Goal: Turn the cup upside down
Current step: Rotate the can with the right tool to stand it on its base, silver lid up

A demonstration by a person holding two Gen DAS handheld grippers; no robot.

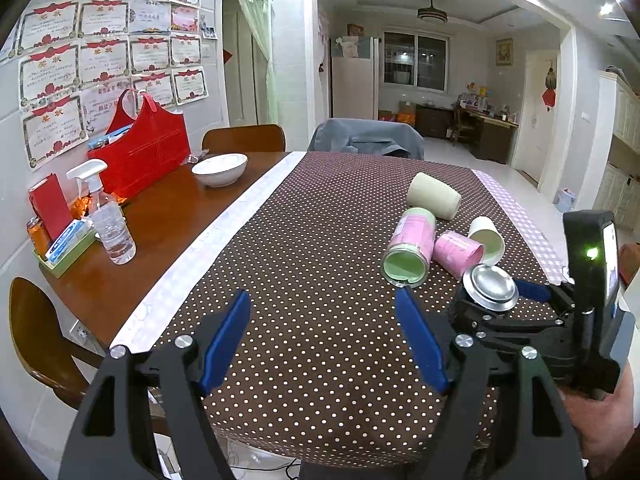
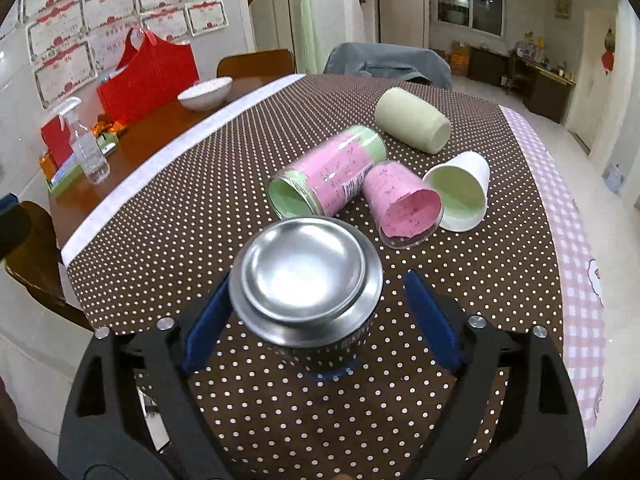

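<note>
A steel cup (image 2: 306,280) stands upside down on the dotted tablecloth (image 2: 240,168), shiny base up, between the spread blue pads of my right gripper (image 2: 316,316). The jaws are open and do not press on it. The cup also shows in the left wrist view (image 1: 490,288), with the right gripper (image 1: 500,300) around it. My left gripper (image 1: 324,340) is open and empty over the cloth, left of the cup.
Several cups lie on their sides beyond the steel cup: a pink-green tumbler (image 2: 328,172), a pink-lined clear cup (image 2: 404,204), a white cup (image 2: 460,196), a cream cup (image 2: 414,120). On bare wood at left are a bowl (image 1: 219,169), spray bottle (image 1: 108,216), red bag (image 1: 144,148).
</note>
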